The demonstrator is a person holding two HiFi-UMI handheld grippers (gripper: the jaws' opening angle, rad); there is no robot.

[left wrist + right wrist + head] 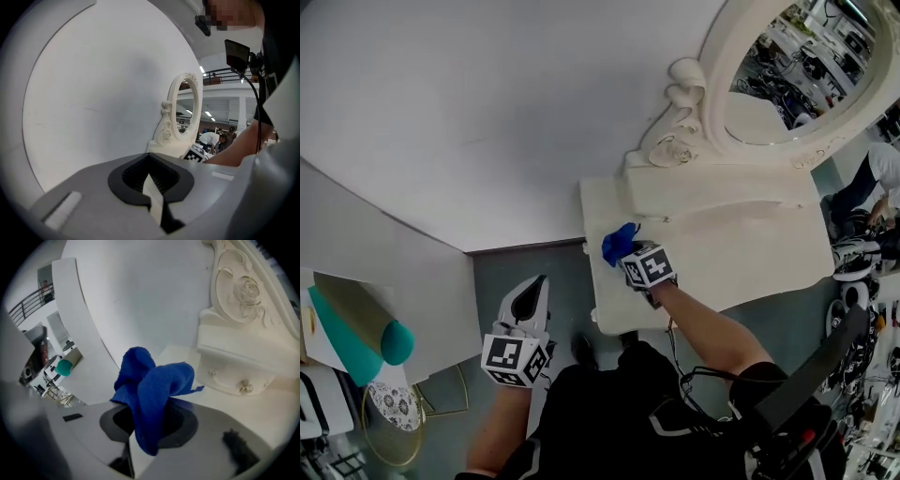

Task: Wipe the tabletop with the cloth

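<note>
Blue cloth clamped at the left end of a cream dressing table.

The left gripper (532,298) hangs off the table above the grey floor (502,272), its jaws closed on each other with nothing between them. To its right, the right gripper (635,255) is clenched on the bunched blue cloth (618,243). The cloth is over the tabletop (750,253) near its left edge, just in front of the drawer base (712,187) under the oval mirror (787,75).

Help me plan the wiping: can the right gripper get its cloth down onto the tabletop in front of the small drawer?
Probably yes. The right gripper is shut on the blue cloth over the tabletop, and nothing stands between it and the drawer front.
</note>
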